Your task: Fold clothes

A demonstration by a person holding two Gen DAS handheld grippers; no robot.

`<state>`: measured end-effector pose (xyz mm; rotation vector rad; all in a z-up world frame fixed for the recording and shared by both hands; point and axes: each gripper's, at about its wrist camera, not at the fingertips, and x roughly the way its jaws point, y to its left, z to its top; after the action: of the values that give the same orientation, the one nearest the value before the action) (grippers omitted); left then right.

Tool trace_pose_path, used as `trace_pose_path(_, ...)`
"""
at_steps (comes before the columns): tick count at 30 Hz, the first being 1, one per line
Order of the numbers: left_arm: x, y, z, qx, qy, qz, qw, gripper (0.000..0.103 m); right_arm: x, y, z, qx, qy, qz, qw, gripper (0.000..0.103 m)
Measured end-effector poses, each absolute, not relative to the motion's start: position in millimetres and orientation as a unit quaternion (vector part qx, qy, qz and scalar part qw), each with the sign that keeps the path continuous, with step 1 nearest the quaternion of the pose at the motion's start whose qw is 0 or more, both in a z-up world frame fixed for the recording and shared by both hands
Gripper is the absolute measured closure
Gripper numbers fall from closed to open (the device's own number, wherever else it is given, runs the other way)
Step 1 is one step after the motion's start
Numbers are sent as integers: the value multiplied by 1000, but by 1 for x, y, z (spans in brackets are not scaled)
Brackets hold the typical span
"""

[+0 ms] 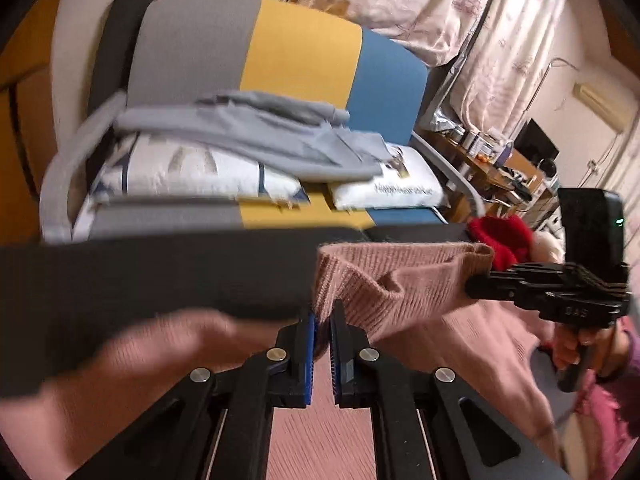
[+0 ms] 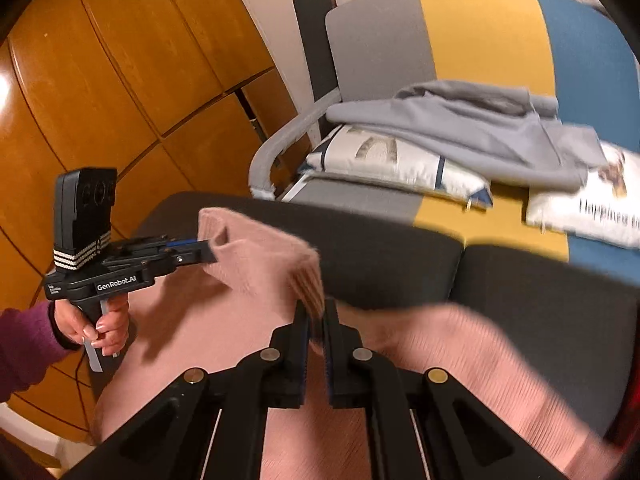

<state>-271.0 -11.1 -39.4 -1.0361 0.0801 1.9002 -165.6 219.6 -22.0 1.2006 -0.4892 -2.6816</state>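
Observation:
A pink knitted sweater lies over a dark grey cushion, with a ribbed edge lifted and stretched between both grippers. My left gripper is shut on one end of that edge, the knit pinched between its blue pads. The right gripper comes in from the right, held by a hand, and grips the other end. In the right wrist view, my right gripper is shut on the sweater. The left gripper clamps the far corner at left. The rest of the sweater hangs below the fingers.
Behind the cushion stands a grey, yellow and blue chair. It holds printed pillows with a grey garment on top. A red knit item lies at right. Wooden cabinet doors fill the left, and a cluttered desk stands far right.

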Motion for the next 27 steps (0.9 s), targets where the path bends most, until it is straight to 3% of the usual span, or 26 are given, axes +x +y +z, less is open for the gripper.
trace_pose_path(4, -236, -30, -70, -454, 41, 764, 457, 96, -139, 206, -55, 437, -181, -878, 76, 98)
trace_pose_path(9, -218, -51, -97, -498, 32, 751, 433, 95, -113, 207, -83, 478, -225, -849, 29, 79)
trace_pose_path(12, -219, -74, -92, -505, -11, 758, 414, 89, -89, 227, -77, 450, -290, -845, 2, 79)
trace_pose_path(16, -220, -74, -70, -472, -13, 787, 396, 85, -83, 229, -60, 411, -291, -864, -8, 79)
trace_pose_path(20, -223, -33, -62, -459, 27, 798, 390, 67, -116, 226, -73, 447, -278, -849, -56, 79)
trace_pose_path(25, -235, 10, -82, -471, 48, 797, 375, 66, -153, 244, -101, 447, -345, -821, -86, 79)
trace_pose_path(26, -236, 14, -85, -469, 50, 799, 373, 66, -157, 247, -103, 438, -349, -824, -82, 80)
trace_pose_path(27, -238, 18, -86, -464, 56, 803, 370, 66, -162, 250, -104, 428, -351, -829, -79, 96)
